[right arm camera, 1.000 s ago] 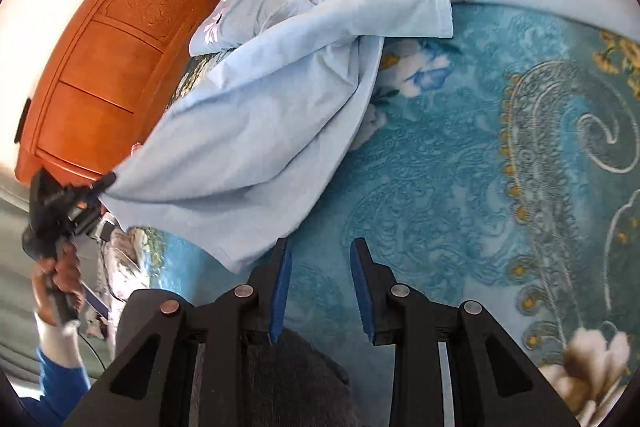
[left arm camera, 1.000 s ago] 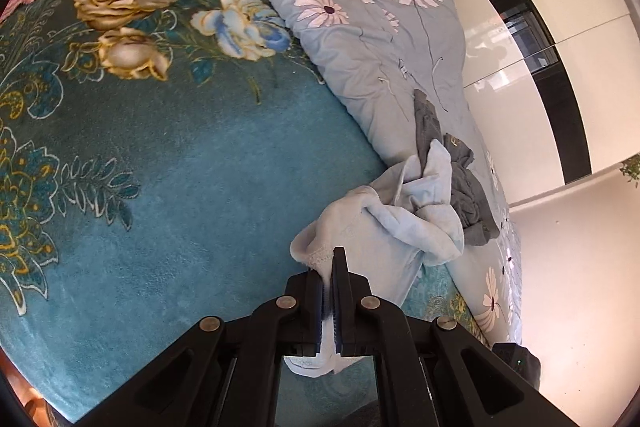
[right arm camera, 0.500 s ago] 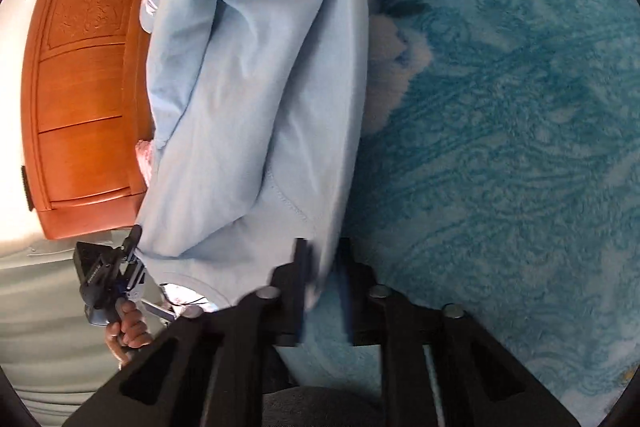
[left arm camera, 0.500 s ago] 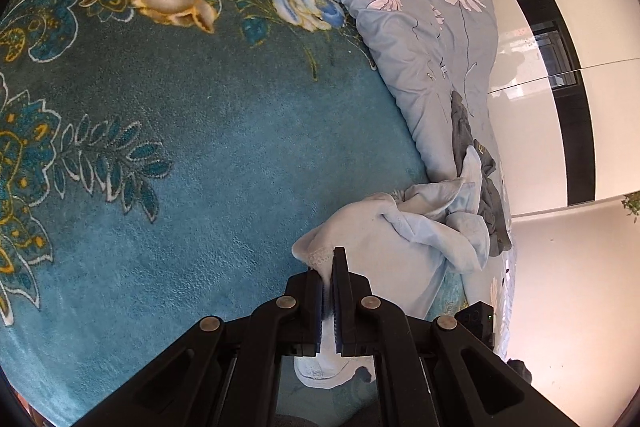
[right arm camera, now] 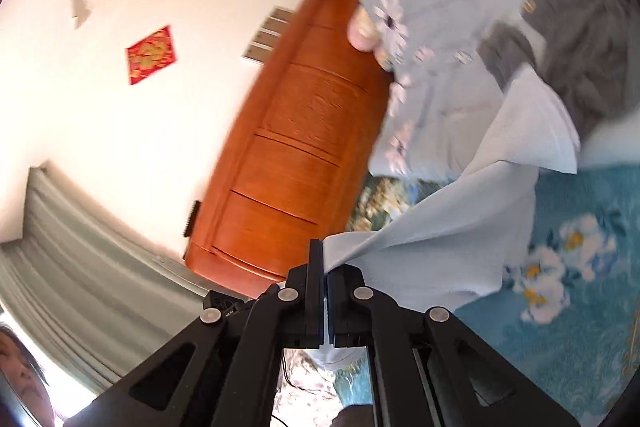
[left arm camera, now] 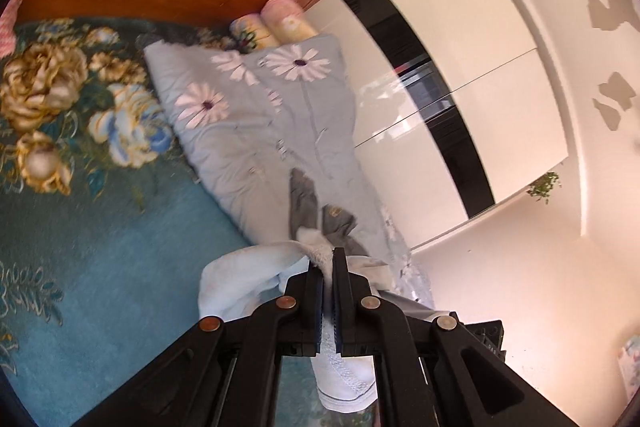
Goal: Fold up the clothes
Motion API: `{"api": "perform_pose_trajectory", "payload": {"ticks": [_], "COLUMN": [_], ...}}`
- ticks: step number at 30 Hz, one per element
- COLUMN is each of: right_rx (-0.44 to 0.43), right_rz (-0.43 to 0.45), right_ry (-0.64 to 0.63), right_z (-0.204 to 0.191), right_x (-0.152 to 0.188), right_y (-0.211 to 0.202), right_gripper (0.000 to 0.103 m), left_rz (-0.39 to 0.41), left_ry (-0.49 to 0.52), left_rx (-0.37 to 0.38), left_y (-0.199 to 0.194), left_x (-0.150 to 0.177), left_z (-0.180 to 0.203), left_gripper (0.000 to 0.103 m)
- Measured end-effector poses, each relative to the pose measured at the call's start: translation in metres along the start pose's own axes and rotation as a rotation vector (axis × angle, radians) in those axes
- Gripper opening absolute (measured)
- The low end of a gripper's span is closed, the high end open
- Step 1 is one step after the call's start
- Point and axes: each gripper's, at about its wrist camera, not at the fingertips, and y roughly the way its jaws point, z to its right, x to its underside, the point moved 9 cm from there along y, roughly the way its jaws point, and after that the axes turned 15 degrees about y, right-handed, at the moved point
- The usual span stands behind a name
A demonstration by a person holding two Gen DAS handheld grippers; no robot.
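Observation:
A light blue garment (left arm camera: pixel 244 275) lies bunched on the teal floral bedspread (left arm camera: pixel 100 247). My left gripper (left arm camera: pixel 328 259) is shut on its ribbed hem, which hangs down between the fingers. My right gripper (right arm camera: pixel 324 259) is shut on another edge of the same light blue garment (right arm camera: pixel 460 239), which stretches taut up toward the right and is lifted off the bedspread (right arm camera: pixel 560 307). A dark grey garment (left arm camera: pixel 316 211) lies just beyond it on the folded quilt and also shows in the right wrist view (right arm camera: pixel 576 39).
A folded grey-blue quilt with daisies (left arm camera: pixel 256 123) lies along the bed's far side, rolled pillows (left arm camera: pixel 272 23) at its end. A wooden headboard (right arm camera: pixel 304 147) stands behind. White wardrobe doors (left arm camera: pixel 460 67) are beyond the bed. A person's face (right arm camera: pixel 20 367) is at lower left.
My right gripper went from open to shut on the light blue garment's edge and lifted it. Both wrist views tilted upward, and the left gripper kept its hold on the hem.

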Motion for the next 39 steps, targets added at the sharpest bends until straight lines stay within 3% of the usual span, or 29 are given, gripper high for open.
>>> {"api": "perform_pose_trajectory", "payload": {"ticks": [4, 9, 15, 28, 33, 39], "right_rx": [-0.066, -0.146, -0.036, -0.158, -0.161, -0.159], "right_rz": [0.109, 0.196, 0.199, 0.194, 0.156, 0.159], "right_ry": [-0.136, -0.327, -0.345, -0.417, -0.470, -0.470], "right_z": [-0.094, -0.176, -0.154, -0.192, -0.192, -0.188], "right_x": [-0.008, 0.030, 0.060, 0.101, 0.135, 0.153], "right_y": [-0.046, -0.105, -0.130, -0.154, -0.157, -0.161], "right_gripper": [0.001, 0.001, 0.001, 0.001, 0.001, 0.001], "left_rz": [0.119, 0.192, 0.181, 0.263, 0.274, 0.276], "left_ry": [0.143, 0.310, 0.266, 0.438, 0.488, 0.527], "left_rx": [0.038, -0.015, -0.021, -0.069, -0.132, -0.128], "left_y": [-0.036, -0.075, -0.082, -0.159, -0.184, -0.193], "left_x": [-0.059, -0.065, -0.044, -0.027, -0.005, -0.001], "left_z": [0.075, 0.127, 0.122, 0.171, 0.166, 0.174], "left_gripper": [0.004, 0.004, 0.004, 0.004, 0.004, 0.006]}}
